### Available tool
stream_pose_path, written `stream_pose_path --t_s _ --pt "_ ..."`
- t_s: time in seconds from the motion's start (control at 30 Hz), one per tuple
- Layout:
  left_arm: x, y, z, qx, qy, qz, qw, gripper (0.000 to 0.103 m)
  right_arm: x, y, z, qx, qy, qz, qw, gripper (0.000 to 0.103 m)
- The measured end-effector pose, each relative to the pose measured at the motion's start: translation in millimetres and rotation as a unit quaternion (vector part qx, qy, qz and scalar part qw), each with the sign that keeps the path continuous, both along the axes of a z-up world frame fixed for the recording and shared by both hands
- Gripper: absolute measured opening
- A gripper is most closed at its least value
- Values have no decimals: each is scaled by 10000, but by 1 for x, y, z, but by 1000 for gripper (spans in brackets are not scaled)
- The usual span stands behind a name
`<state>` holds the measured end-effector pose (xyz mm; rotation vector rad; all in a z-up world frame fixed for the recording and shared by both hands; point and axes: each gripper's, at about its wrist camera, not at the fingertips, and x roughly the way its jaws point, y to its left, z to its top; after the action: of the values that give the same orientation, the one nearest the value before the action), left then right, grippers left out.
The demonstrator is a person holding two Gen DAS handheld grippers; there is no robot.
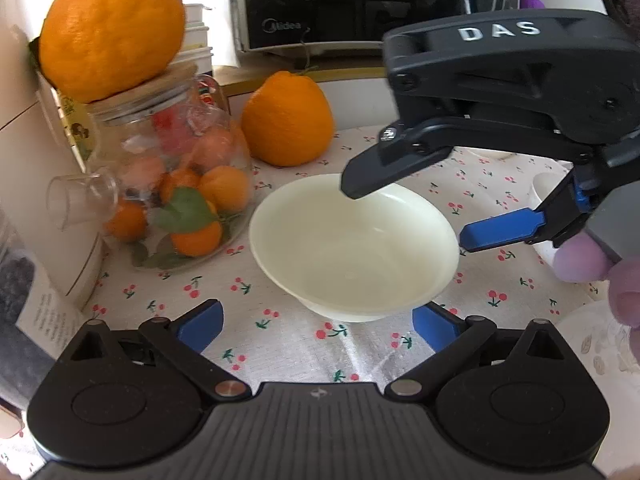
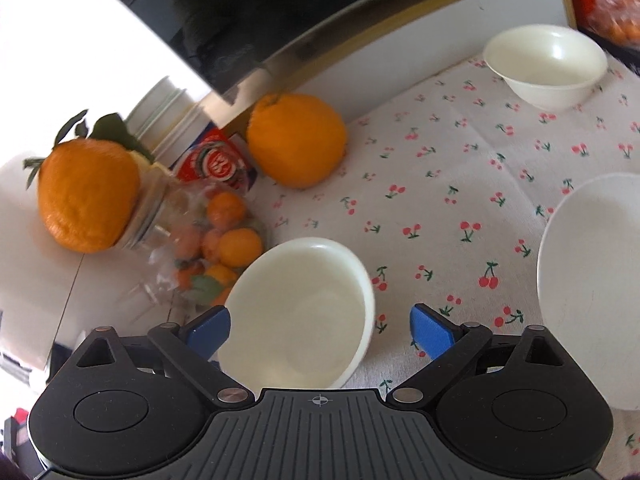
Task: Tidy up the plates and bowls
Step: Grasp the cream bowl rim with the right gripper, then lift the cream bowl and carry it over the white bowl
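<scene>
Both open, nothing gripped: the left hand-held gripper [image 1: 318, 326] has its blue fingers apart with the near bowl [image 1: 354, 246] just ahead between them, sitting on the cherry-print bench [image 1: 280, 344]; the right hand-held gripper [image 1: 404, 216] comes in from the right of the left one, jaws spread wide, upper black finger over the bowl's far rim, lower blue finger just beside the right rim, contact cannot be told. In the right wrist view that gripper [image 2: 320, 326] sits right above the same bowl [image 2: 300, 312], left finger at its left rim, right finger well off over the cloth. Second bowl [image 2: 546, 66] is far ahead and to the right of the right gripper, and a plate [image 2: 592, 288] is close on its right. Risks, my guess: both grippers crowd one bowl, so they could knock each other or shove it sideways; the rim is thin and glossy, a shallow pinch could slip and tip the bowl when lifted. Glass jar [image 1: 168, 184] with small oranges stands near the bowl, ahead-left of the left gripper, with a big orange [image 1: 112, 28] balanced on its lid, so a bump could roll it off onto the bowl. A loose orange [image 1: 288, 120] behind the bowl could also get nudged. The cloth looks wrinkled, so dragging a bowl might bunch it. Gloved fingers [image 1: 580, 260] hold the right gripper at the far right
</scene>
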<state>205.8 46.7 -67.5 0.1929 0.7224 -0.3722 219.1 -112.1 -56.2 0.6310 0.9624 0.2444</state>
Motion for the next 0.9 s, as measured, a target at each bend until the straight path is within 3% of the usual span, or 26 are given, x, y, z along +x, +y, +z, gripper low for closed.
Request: stream_pose_path --t_s 0.2,0.27,0.43,0.53,0.63,0.9 --pt "3 -3 -4 30 35 -56 10000 94 1 -1 -10 44 123 -188 9997 80" --pt "3 -2 -4 16 29 -58 10000 93 2 -2 -13 85 169 -227 9996 69" --pt "3 -4 -4 2 -4 -135 9999 87 2 -2 -14 37 160 -244 9996 29" --pt "0 -8 -4 53 -103 -207 9997 79 1 -2 -11 -35 80 -222 9997 17" --pt "-2 -12 -3 120 -163 -301 9993 75 -1 -3 -9 -72 -28 -194 9998 10" --pt "-9 -19 6 211 -354 -369 9985 75 -7 -4 6 -284 -267 -94 9992 10"
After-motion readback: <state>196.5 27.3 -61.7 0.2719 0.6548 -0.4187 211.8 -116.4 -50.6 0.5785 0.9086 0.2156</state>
